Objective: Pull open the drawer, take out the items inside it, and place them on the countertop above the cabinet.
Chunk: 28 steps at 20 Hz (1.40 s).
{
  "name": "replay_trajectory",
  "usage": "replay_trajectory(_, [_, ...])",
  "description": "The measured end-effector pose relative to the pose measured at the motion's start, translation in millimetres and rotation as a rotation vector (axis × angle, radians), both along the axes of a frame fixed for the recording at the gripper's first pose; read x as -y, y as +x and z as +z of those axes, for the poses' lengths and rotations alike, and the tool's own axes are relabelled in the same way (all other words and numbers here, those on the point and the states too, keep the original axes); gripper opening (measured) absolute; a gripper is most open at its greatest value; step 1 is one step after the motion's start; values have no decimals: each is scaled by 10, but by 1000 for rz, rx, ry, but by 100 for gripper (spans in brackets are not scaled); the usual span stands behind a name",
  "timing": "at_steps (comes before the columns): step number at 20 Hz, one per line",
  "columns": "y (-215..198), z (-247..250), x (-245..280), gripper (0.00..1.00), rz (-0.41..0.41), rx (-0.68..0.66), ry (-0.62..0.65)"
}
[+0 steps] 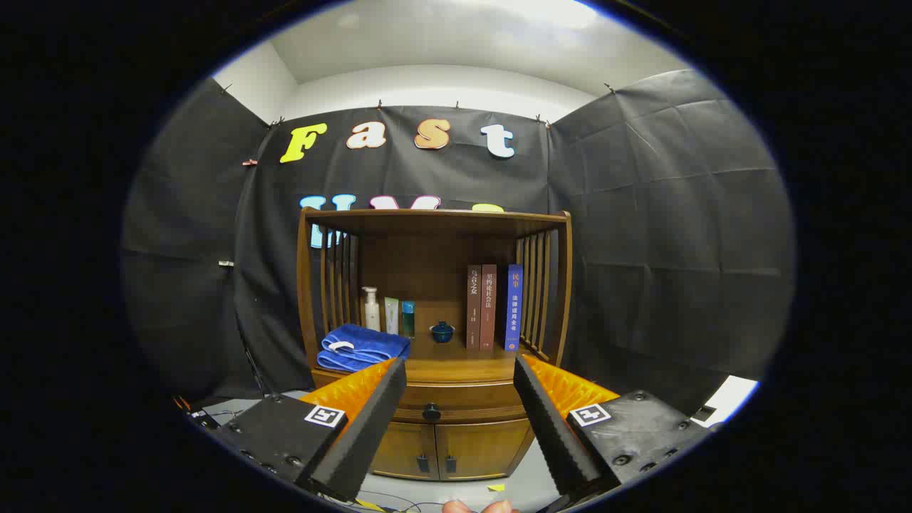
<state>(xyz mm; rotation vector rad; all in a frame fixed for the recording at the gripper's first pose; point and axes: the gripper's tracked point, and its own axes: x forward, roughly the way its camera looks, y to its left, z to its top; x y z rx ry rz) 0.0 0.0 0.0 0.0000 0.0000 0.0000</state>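
1. Wooden drawer front [456,396] and its dark knob [432,412] are framed just beyond the tongs [459,399], which are held spread and empty.
2. Drawer is seen closed under the tabletop [463,369].
3. Knob could be missed if the approach is off-centre.

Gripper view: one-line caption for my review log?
Open tongs frame the closed drawer's knob, some way ahead; folded blue towel, bottles and books sit on the countertop.

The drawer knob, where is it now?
In the gripper view, the drawer knob sits on the closed drawer front, between the open tongs, below the countertop.
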Motion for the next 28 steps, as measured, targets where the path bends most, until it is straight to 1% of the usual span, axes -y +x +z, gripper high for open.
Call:
replay_trajectory(8, [1,-33,-80,99,9,-2,3])
replay_trajectory(20, [2,-39,-71,99,-1,16,-7])
replay_trajectory(23, [98,-69,-99,99,4,39,-13])
replay_trajectory(28, [427,-295,-153,99,10,53,-20])
